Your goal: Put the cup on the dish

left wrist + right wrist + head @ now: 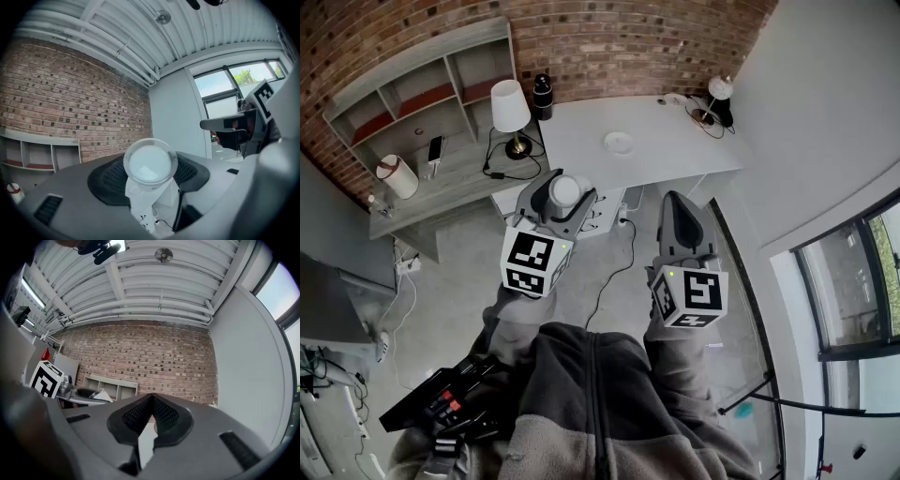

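Observation:
A white cup (pixel 566 192) sits between the jaws of my left gripper (pixel 563 186), held in the air above the floor. In the left gripper view the cup (pixel 150 163) shows its round face, clamped between the dark pads of the left gripper (pixel 151 177), which is shut on it. A small white dish (pixel 619 142) lies on the white table (pixel 675 150), beyond the cup. My right gripper (pixel 679 208) hangs to the right of the left one, level, with its jaws shut and nothing in them (pixel 151 401).
On the grey side desk (pixel 441 187) stand a white table lamp (pixel 510 105) and a white roll (pixel 397 175), beneath a shelf unit (pixel 412 89). A black cylinder (pixel 543 96) and a small lamp (pixel 716 97) stand on the white table. Cables trail across the floor (pixel 614 267).

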### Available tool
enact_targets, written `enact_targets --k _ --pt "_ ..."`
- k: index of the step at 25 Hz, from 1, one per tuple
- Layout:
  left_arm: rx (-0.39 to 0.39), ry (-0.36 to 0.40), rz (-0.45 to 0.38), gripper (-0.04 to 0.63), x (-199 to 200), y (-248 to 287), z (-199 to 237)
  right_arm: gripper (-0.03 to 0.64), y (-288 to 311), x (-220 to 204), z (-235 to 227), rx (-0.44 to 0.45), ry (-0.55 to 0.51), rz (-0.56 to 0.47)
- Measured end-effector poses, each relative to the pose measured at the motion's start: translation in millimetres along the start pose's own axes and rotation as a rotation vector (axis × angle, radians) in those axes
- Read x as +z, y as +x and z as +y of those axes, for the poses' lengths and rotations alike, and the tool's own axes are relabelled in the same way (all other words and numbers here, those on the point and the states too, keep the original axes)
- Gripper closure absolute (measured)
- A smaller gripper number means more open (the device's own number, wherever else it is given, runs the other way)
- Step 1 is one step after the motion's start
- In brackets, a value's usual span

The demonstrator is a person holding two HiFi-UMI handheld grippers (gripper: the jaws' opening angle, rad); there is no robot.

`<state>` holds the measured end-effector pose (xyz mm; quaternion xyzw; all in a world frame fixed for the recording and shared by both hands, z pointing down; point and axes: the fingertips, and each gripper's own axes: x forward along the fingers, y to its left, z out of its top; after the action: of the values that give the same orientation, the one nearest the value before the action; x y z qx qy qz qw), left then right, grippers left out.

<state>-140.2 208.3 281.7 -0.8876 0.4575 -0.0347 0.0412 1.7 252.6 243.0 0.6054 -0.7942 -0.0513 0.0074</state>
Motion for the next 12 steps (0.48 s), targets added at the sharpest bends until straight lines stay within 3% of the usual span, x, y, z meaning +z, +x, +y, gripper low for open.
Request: enact_targets --k 12 --pt "0.001 -0.009 0.030 0.327 -7 9 -21 0.616 -11 -8 -18 0.012 0.016 0.000"
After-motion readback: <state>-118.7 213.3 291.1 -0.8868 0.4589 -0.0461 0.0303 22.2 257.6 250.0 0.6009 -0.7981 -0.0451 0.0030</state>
